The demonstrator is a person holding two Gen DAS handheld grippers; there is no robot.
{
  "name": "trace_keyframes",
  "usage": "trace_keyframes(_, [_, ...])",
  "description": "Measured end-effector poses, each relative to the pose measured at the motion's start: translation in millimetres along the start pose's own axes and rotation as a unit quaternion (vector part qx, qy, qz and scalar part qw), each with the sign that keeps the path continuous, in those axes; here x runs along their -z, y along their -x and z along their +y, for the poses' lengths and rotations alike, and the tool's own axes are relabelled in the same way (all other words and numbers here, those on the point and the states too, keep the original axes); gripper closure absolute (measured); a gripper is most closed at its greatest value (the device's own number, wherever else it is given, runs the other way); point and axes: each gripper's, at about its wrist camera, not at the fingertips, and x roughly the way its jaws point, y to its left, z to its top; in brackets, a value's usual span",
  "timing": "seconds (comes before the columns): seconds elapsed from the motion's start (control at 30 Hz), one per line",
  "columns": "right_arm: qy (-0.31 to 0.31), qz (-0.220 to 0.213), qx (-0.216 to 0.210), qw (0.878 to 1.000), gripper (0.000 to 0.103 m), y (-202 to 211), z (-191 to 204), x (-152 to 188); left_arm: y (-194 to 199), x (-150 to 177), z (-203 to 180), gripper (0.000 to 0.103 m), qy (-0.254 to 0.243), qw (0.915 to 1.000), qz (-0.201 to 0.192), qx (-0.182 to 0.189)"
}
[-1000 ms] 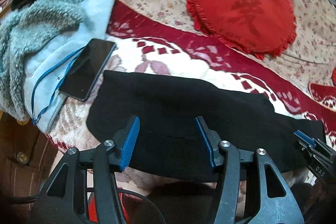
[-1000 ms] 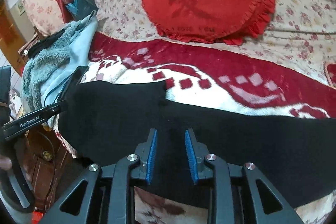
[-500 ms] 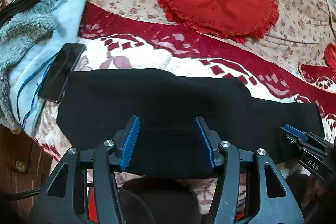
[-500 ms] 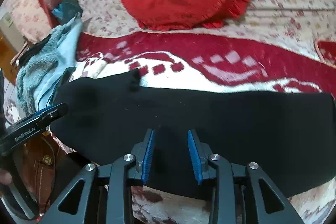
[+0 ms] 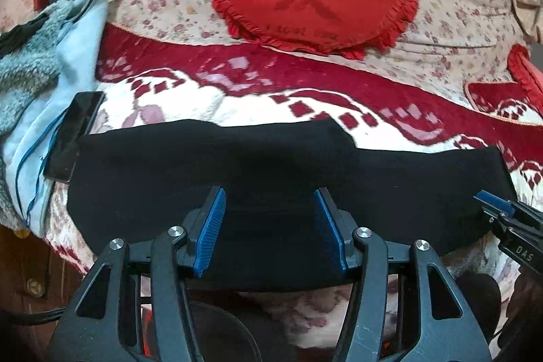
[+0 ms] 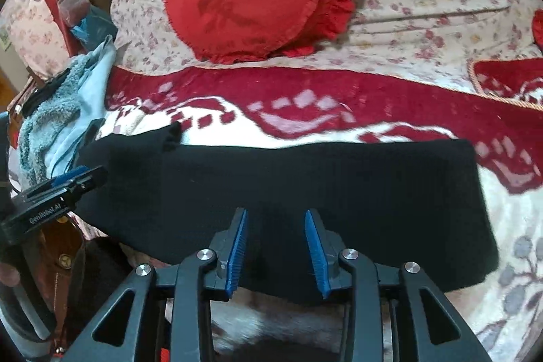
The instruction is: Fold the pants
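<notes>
Right tool (image 6: 275, 246) jaws have just been opening, now apart and empty above the black pants (image 6: 305, 185); left tool (image 5: 268, 226) likewise apart. Pants lie released, folded lengthwise across the bed blanket (image 5: 210, 104); next fold pending.

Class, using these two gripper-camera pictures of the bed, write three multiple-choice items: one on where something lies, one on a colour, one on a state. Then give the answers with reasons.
1. Where does the phone lie?
A. at the left end of the pants
B. on the heart cushion
C. between the right gripper's fingers

2. What colour are the pants?
A. grey
B. black
C. red

3. How is the left gripper?
A. shut on the pants
B. shut on the phone
C. open above the pants

Answers: 1 A, the phone rests on pale blue cloth beside the pants' left edge. 2 B, the cloth is plainly black. 3 C, its blue pads stand wide apart with nothing pinched.
</notes>
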Motion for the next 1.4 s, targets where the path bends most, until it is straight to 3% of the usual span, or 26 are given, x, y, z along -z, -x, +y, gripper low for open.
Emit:
trace_keyframes(0.27, [-0.031,-0.006,0.022,0.999,0.068,13,-40,17,-5,-5,-32,0.05,-0.026,0.9995,0.007,0.016])
trace_keyframes(0.5, [-0.063,-0.031,0.028,0.997,0.065,41,-77,40,-14,-13,-90,0.047,-0.082,0.9941,0.019,0.068])
trace_keyframes(0.67, [-0.086,-0.041,0.039,0.995,0.061,55,-103,58,-22,-21,-142,0.046,-0.121,0.9843,0.033,0.124])
trace_keyframes(0.73, [-0.102,-0.046,0.028,0.993,0.061,57,-112,64,-24,-23,-161,0.046,-0.138,0.9807,0.035,0.134])
trace_keyframes(0.9, [-0.13,-0.054,-0.004,0.99,0.057,49,-128,72,-44,-35,-206,0.046,-0.163,0.9634,0.076,0.198])
trace_keyframes(1.1, [-0.148,-0.088,-0.056,0.983,0.055,45,-135,75,-60,-46,-253,0.046,-0.217,0.9541,0.064,0.197])
trace_keyframes(1.4, [-0.165,-0.111,-0.09,0.976,0.053,33,-135,73,-88,-52,-294,0.046,-0.26,0.9363,0.092,0.217])
